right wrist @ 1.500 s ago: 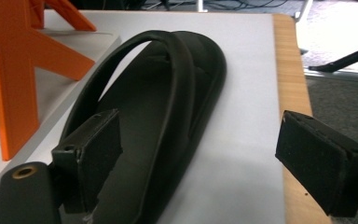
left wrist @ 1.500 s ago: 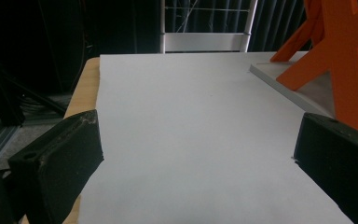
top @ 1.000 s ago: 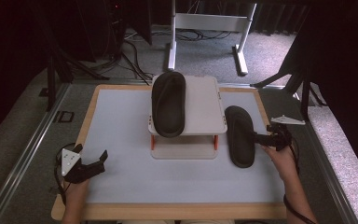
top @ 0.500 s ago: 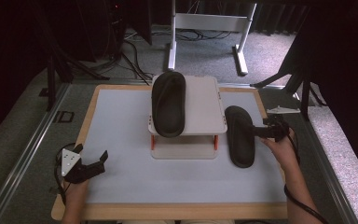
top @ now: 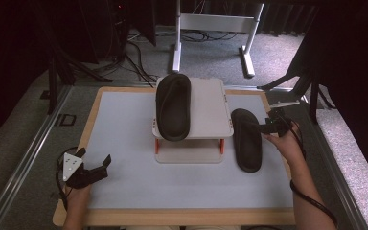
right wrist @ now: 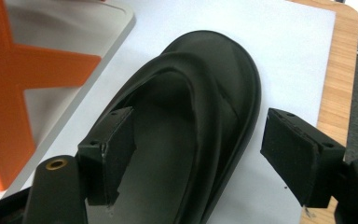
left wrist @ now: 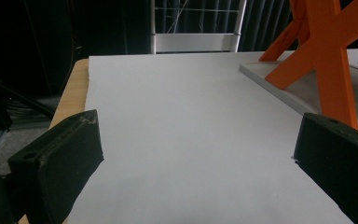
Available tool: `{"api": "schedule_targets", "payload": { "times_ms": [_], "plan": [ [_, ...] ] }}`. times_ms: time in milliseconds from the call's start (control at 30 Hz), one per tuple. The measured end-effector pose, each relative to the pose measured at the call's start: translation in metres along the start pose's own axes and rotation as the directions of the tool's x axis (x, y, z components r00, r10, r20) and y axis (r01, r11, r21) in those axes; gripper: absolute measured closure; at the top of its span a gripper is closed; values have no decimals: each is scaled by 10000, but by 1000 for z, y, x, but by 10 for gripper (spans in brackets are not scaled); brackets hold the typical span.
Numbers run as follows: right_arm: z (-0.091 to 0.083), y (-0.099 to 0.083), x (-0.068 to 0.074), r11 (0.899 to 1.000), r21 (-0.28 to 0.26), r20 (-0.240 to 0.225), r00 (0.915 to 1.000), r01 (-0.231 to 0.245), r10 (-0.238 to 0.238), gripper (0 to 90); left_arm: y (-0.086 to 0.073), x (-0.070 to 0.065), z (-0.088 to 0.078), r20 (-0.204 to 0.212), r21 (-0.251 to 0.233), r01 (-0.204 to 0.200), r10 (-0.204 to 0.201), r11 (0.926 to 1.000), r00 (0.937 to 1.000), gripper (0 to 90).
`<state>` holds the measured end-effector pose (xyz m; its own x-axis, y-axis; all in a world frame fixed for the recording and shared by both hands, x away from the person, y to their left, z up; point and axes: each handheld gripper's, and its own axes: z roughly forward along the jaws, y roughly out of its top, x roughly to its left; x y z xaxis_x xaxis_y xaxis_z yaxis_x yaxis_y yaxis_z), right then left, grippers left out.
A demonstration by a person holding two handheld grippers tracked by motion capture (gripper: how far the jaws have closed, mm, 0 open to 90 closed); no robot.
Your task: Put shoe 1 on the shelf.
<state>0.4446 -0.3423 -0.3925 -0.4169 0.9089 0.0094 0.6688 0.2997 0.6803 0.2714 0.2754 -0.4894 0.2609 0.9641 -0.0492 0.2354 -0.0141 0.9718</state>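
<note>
One black sandal (top: 173, 106) lies on top of a small white stand (top: 208, 115) with orange legs, at the middle of the table. A second black sandal (top: 247, 139) lies flat on the white mat to the right of the stand. My right gripper (top: 263, 128) comes at this sandal's far end from the right. In the right gripper view its jaws (right wrist: 200, 140) straddle the sandal's (right wrist: 205, 70) side wall, one pad inside under the strap and one outside. They have just been closing, and a gap still shows. My left gripper (top: 104, 167) rests open at the front left, nothing between its jaws (left wrist: 196, 149).
The white mat (top: 124, 124) sits on a wooden board whose edge runs close beside my right hand. An orange stand leg (left wrist: 326, 56) rises to the right in the left gripper view. A white metal frame (top: 211, 24), cables and dark stands are on the floor beyond.
My right hand has moved along the sandal toward the far end of the table and risen a little. Its jaws have narrowed around the sandal's side. The left gripper has stayed put.
</note>
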Motion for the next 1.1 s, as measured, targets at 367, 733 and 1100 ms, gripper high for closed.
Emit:
{"api": "schedule_targets", "payload": {
  "times_ms": [367, 733, 1100],
  "plan": [
    [17, 12, -1, 9960, 884, -312, 9995, -83, 111, 354, 0, 0, 0, 70, -22, -20, 20, 10000, 10000, 8],
    [35, 16, -6, 9822, 1853, 89, 9996, -290, 278, 440, 0, 0, 0, 79, -14, 2, -2, 10000, 10000, 8],
    [44, 13, -5, 9727, 2291, 264, 9992, -359, 306, 690, 0, 0, 0, 77, -18, 5, -5, 10000, 10000, 8]
  ]
}}
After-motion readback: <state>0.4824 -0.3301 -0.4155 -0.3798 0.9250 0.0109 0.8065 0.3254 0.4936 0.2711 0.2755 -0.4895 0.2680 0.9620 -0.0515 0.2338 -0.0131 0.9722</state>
